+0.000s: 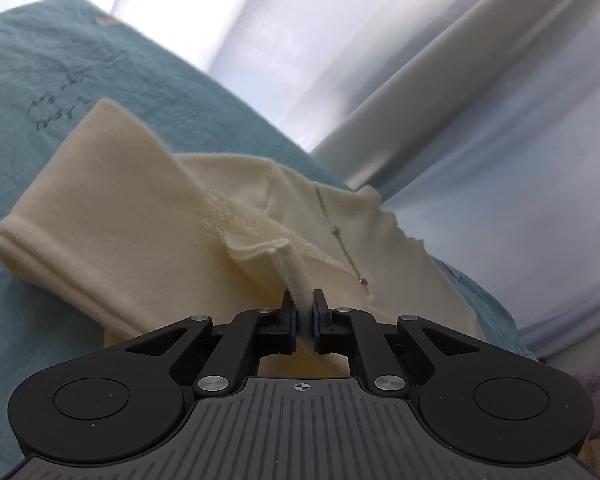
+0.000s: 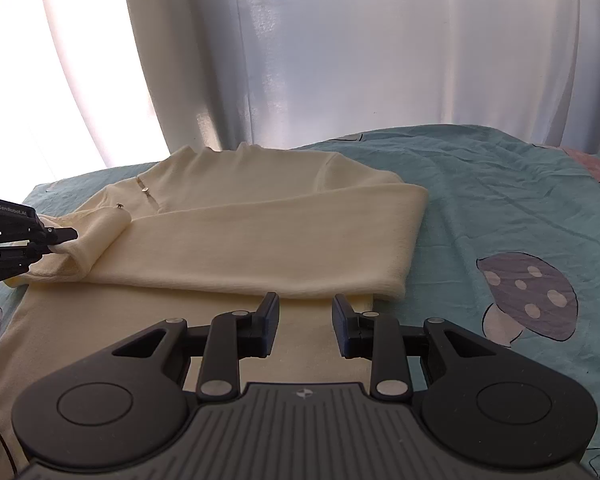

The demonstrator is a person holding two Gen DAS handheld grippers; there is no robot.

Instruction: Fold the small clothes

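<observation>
A cream long-sleeved top (image 2: 260,224) lies on the teal bedsheet (image 2: 500,208), one sleeve folded across its chest. My left gripper (image 1: 303,308) is shut on the cuff of that sleeve (image 1: 292,272) and holds it slightly lifted; it also shows at the left edge of the right wrist view (image 2: 62,240). My right gripper (image 2: 305,312) is open and empty, hovering over the lower body of the top just below the folded sleeve. The top also fills the left wrist view (image 1: 140,220).
The sheet carries a purple mushroom print (image 2: 528,292) to the right of the top. White curtains (image 2: 340,60) hang behind the bed's far edge. More teal sheet (image 1: 60,80) lies beyond the top in the left wrist view.
</observation>
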